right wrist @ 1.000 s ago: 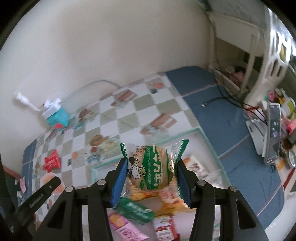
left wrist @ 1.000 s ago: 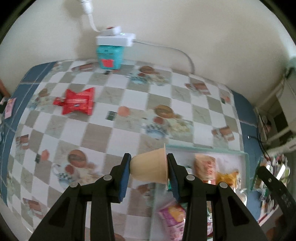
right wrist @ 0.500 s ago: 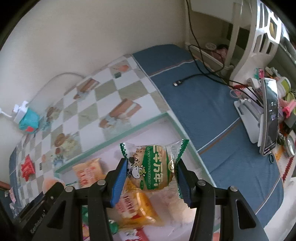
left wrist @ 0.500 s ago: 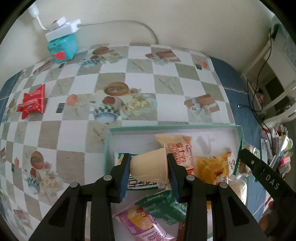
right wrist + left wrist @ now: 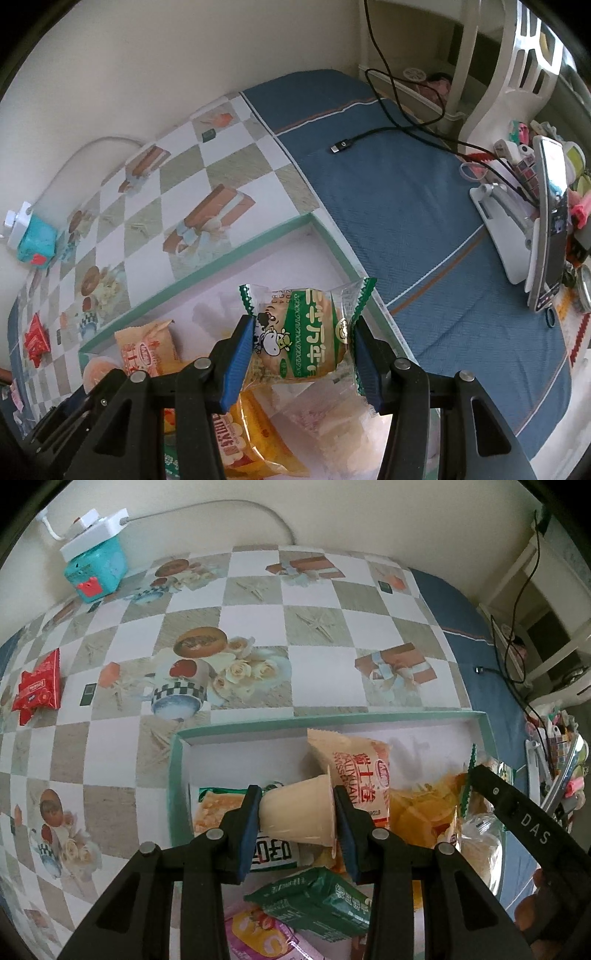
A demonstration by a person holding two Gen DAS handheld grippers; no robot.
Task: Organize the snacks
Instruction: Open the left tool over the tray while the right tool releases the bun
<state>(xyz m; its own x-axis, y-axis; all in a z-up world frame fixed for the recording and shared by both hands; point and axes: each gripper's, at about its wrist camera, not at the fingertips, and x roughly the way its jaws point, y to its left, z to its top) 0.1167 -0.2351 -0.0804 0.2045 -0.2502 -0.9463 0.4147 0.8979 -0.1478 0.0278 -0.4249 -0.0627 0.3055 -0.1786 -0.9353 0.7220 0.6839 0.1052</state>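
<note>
A home: a patterned tablecloth (image 5: pixel 258 635), a charging cable (image 5: pixel 373 136), a phone (image 5: pixel 554 229) on its stand and cluttered shelves at right.

Left claw (image 5: pixel 297 818): pointing steeply down, blue pads clamped on something.
Right claw (image 5: pixel 303 349): pointing steeply down, likewise clamped; its arm at 4 o'clock in the left view.

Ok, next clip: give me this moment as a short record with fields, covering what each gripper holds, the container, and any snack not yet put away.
left gripper: shut on pudding cup, held on its side above the box
right gripper: shut on green-and-white wrapped cake, above the box
container: shallow green-rimmed box, already holding several packets
packets inside: orange-white pouch, dark green packet, pink packet
outside box: red packet on the checked tablecloth
</note>
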